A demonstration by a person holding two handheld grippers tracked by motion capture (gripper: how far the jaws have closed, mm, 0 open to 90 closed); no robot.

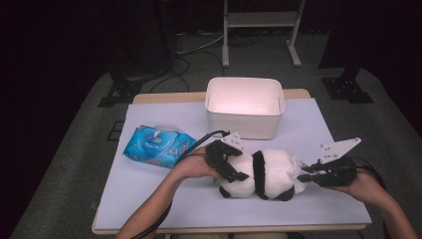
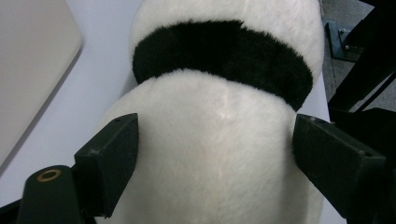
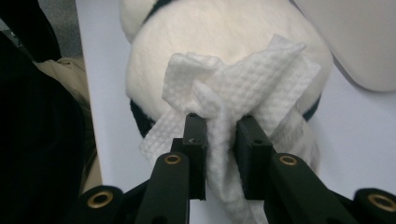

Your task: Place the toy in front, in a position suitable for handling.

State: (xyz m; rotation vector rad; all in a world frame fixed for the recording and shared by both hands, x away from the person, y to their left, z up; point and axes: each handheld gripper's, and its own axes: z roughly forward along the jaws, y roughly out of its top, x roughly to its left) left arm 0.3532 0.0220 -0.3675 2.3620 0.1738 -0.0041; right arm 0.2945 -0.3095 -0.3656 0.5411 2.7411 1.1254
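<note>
The left tongs [image 1: 230,167] are standing spread wide around one end of the plush panda [image 1: 261,174], their pads pressing its fur, while the right tongs [image 1: 301,178] are pinching a crumpled white wipe [image 3: 243,88] against its other end. The panda is lying between the two tongs on the tabletop [image 1: 164,199]. Just beyond it the white bin [image 1: 245,107] is closing off the far side, the blue wipes pack [image 1: 158,145] is lying outside the left tongs, and bare surface is running from the panda to the near edge.
</note>
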